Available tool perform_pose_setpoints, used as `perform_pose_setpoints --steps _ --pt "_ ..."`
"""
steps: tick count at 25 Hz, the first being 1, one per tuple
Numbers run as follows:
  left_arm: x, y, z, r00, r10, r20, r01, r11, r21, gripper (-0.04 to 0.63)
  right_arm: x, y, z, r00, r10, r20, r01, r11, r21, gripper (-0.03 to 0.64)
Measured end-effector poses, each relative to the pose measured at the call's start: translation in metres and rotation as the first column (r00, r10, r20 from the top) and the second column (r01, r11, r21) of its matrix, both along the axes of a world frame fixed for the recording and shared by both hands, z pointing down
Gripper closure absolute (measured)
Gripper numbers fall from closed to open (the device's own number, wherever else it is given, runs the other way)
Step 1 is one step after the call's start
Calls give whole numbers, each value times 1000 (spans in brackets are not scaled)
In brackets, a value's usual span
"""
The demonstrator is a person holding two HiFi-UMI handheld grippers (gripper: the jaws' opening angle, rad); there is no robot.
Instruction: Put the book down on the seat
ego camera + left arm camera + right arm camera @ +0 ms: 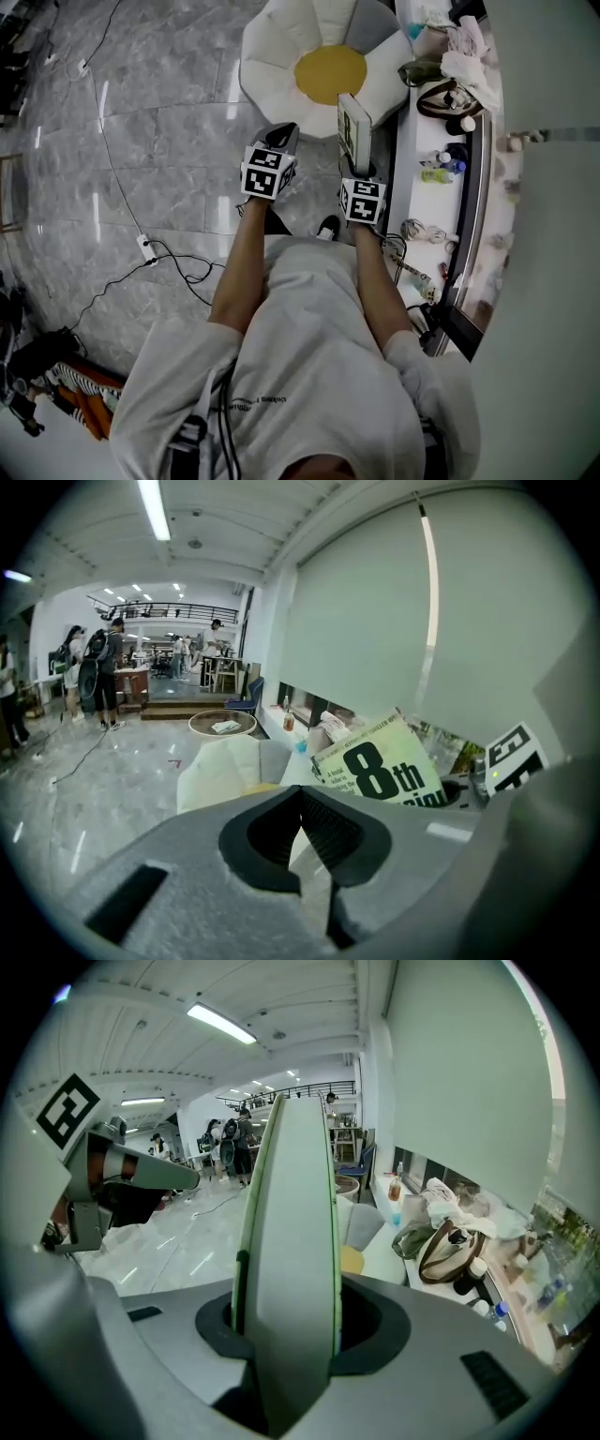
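1. While the book (353,131) is not yet down, the grey floor (141,122) fills most of the head view: glossy stone-look slabs with cables trailing across.
2. Seat (281,47): flower shape, padded white petals round a flat yellow centre (330,73). It sits just ahead of both grippers, and the centre looks like the landing spot.
3. The book is thick, with pale page edges and a green cover. It stands upright on edge at the seat's near rim, beside a white counter (412,169). It's probably vertical because it's clamped across its thickness, so it needs tipping flat.
4. Right gripper (361,173): jaws wide, pinching the book.
5. Left gripper (279,136): jaws pressed together, empty, alongside. My guess is it's spare for steadying.
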State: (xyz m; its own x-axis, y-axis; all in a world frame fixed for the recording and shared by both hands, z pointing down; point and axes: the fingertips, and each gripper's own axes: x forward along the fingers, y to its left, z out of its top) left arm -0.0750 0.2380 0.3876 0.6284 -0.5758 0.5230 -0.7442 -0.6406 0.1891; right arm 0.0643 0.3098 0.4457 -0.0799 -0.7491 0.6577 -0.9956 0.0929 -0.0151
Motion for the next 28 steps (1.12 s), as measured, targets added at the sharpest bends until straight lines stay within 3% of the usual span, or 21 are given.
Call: perform_pose_setpoints --steps 2,5,7,10,14,18,23,28 --pt "-6 -13 6 999 39 20 -39 999 -5 586 -7 -9 1 1000 16 -11 -17 1000 -17 462" --pt "-11 -33 11 997 76 -17 -76 997 -24 586 -16 -26 3 998 63 -30 -63 998 -26 462" --pt "-14 -45 13 991 134 -5 -134 991 -12 586 -21 -33 5 994 101 -39 -103 994 -36 462" --pt "-21 -59 17 968 247 43 -248 968 30 586 -34 -47 6 989 138 -58 -141 989 -48 462" --pt "-39 -78 15 945 326 30 -327 943 58 586 -57 -68 6 978 180 -101 -184 982 -32 462" --pt "-69 -98 9 913 402 73 -407 910 79 586 -81 -92 2 966 245 -85 -246 969 3 462" --pt "-115 -125 -6 925 373 76 -380 916 126 587 -107 -124 -16 953 295 -69 -292 955 53 462" --pt "-167 -144 -7 955 290 68 -297 944 142 587 -114 -141 -22 941 328 -83 -323 944 66 462"
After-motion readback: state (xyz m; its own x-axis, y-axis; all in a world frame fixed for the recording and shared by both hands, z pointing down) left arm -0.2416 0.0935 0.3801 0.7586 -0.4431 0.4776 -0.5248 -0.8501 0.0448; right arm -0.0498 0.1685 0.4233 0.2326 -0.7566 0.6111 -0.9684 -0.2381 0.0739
